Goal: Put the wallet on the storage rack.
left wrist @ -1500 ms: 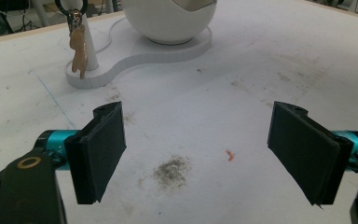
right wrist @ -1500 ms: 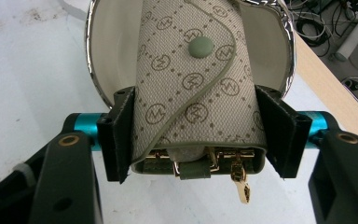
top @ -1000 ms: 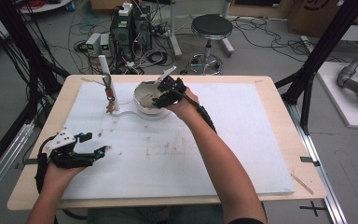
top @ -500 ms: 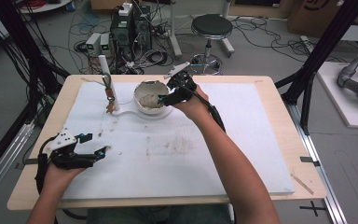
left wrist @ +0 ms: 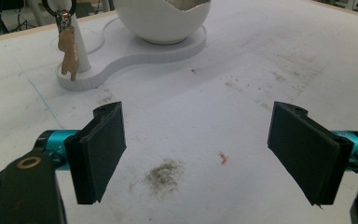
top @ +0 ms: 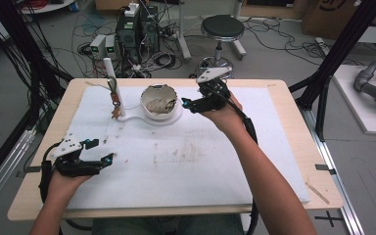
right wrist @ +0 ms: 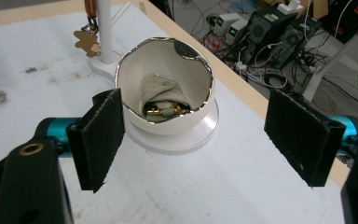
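Note:
A white egg-shaped cup with a jagged silver rim (top: 159, 102) (right wrist: 165, 93) (left wrist: 161, 21) stands on a white base (top: 142, 117) at the back of the table. Inside it lie a cloth and a small gold item (right wrist: 163, 112). A white post (top: 111, 88) (right wrist: 104, 32) rises from the same base, with a tan bear-shaped charm (top: 114, 104) (left wrist: 70, 53) (right wrist: 86, 43) hanging on it. My right gripper (top: 190, 104) (right wrist: 200, 140) hovers open just right of the cup, nothing between its pads. My left gripper (top: 102, 152) (left wrist: 209, 158) rests open at the table's front left, empty.
A stained white mat (top: 186, 161) covers the wooden table (top: 293, 127). A grey smudge (left wrist: 163, 173) and a small red fleck (left wrist: 223, 158) mark the mat between the left jaws. Beyond the far edge are electronics boxes (top: 137, 29), cables and a stool (top: 222, 27).
My right gripper has pulled back from over the cup and moved right, now hovering beside it with jaws open. The left gripper has stayed still.

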A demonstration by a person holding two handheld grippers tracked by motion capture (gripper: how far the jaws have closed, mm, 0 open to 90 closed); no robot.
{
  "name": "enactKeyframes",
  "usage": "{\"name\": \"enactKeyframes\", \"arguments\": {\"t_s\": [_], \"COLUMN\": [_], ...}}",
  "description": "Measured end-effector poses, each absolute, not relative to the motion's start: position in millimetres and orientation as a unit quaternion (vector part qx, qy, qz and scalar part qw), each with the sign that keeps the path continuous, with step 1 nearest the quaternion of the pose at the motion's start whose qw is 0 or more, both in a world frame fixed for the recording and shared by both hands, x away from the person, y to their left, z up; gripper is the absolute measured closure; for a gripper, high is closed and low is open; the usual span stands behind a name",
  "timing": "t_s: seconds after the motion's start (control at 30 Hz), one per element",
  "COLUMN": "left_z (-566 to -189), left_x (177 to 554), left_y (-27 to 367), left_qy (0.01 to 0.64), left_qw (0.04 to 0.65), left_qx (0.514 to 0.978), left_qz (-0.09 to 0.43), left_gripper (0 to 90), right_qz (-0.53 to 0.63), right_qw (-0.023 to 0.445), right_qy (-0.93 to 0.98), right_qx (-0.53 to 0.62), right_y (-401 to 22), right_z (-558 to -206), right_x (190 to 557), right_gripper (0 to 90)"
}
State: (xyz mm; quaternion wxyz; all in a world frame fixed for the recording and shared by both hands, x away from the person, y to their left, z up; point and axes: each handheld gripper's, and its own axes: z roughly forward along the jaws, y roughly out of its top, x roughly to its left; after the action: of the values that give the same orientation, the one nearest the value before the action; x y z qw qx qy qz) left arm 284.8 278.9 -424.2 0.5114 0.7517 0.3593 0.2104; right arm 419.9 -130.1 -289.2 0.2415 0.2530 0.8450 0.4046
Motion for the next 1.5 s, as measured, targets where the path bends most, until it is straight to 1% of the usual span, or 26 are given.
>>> {"name": "enactKeyframes", "arguments": {"t_s": [0.13,0.17,0.2,0.37,0.5,0.6,0.8,1.03,1.5], "left_z": [-423,-423,-423,-423,-423,-423,-423,-423,-426], "left_x": [287,287,288,293,296,299,301,302,303], "left_y": [276,275,274,269,264,261,256,255,252], "left_qy": [0.356,0.356,0.355,0.351,0.344,0.342,0.332,0.334,0.332], "left_qw": [0.516,0.517,0.517,0.522,0.526,0.528,0.535,0.536,0.535], "left_qx": [0.751,0.751,0.751,0.751,0.752,0.752,0.752,0.751,0.754], "left_qz": [0.208,0.207,0.207,0.203,0.197,0.194,0.194,0.193,0.19], "left_gripper": [19.1,19.1,19.1,19.1,19.1,19.1,19.1,19.1,19.1], "right_qz": [0.416,0.416,0.421,0.428,0.434,0.439,0.465,0.482,0.486], "right_qw": [0.243,0.243,0.243,0.247,0.253,0.253,0.242,0.241,0.229], "right_qy": [0.838,0.838,0.833,0.824,0.816,0.81,0.79,0.772,0.763], "right_qx": [0.257,0.257,0.263,0.275,0.285,0.294,0.318,0.338,0.36], "right_y": [-154,-154,-164,-183,-209,-218,-245,-262,-272], "right_z": [-291,-291,-293,-298,-309,-313,-332,-352,-397], "right_x": [404,404,397,386,371,365,347,334,320], "right_gripper": [20.5,20.5,20.4,20.2,20.2,20.1,20.1,20.1,20.0]}}
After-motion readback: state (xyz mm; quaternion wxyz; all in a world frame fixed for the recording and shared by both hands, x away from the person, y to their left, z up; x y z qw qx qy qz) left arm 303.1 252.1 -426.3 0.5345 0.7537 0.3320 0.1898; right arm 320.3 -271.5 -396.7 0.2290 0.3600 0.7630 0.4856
